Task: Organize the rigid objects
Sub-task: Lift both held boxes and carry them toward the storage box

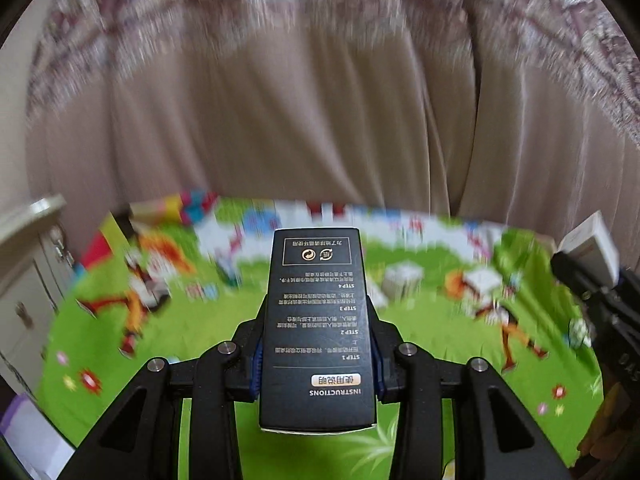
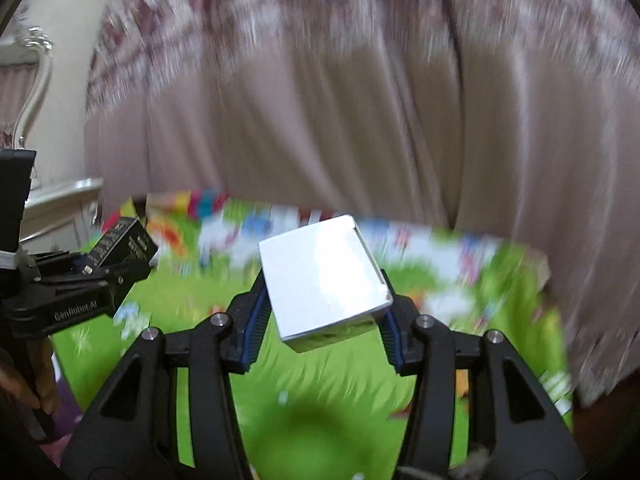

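My left gripper (image 1: 318,344) is shut on a tall black box (image 1: 316,320) with printed instructions, held above a colourful green play mat (image 1: 192,328). My right gripper (image 2: 326,312) is shut on a white box (image 2: 324,276), tilted, also above the mat (image 2: 340,380). The left gripper with its black box (image 2: 120,246) shows at the left of the right wrist view. The right gripper with the white box (image 1: 592,248) shows at the right edge of the left wrist view. Small white boxes (image 1: 402,276) lie blurred on the mat.
A beige curtain (image 1: 320,120) hangs behind the mat. A white cabinet (image 1: 28,264) stands at the left. A white ornate chair back (image 2: 32,80) shows at the far left in the right wrist view. Both views are motion-blurred.
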Motion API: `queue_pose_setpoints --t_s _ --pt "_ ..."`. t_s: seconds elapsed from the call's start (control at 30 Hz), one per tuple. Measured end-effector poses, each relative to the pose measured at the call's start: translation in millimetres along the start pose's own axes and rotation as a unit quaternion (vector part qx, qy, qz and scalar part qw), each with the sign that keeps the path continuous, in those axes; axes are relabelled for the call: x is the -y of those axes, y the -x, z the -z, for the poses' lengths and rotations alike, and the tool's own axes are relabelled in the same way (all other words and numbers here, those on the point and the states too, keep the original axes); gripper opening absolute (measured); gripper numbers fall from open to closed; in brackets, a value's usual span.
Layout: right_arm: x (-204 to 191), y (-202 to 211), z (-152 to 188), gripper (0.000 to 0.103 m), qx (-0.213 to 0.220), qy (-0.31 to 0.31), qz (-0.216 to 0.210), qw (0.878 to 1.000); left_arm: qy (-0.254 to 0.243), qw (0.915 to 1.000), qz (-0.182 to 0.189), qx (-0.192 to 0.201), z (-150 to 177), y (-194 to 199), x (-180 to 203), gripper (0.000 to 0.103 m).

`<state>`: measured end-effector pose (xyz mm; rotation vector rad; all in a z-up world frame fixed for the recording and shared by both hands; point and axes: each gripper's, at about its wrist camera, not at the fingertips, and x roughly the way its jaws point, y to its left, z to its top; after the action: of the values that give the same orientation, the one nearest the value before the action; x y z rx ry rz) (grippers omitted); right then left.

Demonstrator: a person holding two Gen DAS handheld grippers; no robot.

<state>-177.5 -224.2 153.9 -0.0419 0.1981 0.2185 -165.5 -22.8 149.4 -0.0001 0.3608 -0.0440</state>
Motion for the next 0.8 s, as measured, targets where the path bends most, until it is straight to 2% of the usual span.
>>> queue_pose_setpoints --t_s 0.07,0.13,0.4,0.63,0.8 --pt "-9.3 23.0 -8.4 0.053 0.053 0.016 0.012 0.998 -0.012 0.9994 -0.007 0.033 -5.9 13.7 3.1 0.040" --pt "-14.9 34.3 -12.1 0.053 0.073 0.020 0.019 0.997 -0.026 0.9980 -0.009 0.058 -8.5 26.6 7.1 0.040" --pt "-39.2 64.5 -25.4 0.053 0.130 0.042 0.019 0.990 -0.037 0.9952 -0.018 0.089 -6.5 58.7 8.5 0.040" --pt "-57.7 75.8 -26.7 0.053 0.138 0.066 -0.006 0.988 -0.030 0.9968 -0.018 0.073 1.9 70.6 -2.8 0.040" --pt "-67.8 79.3 -26.3 0.053 0.137 0.072 -0.025 0.988 -0.021 0.9968 -0.036 0.068 13.1 81.1 -20.3 0.040"
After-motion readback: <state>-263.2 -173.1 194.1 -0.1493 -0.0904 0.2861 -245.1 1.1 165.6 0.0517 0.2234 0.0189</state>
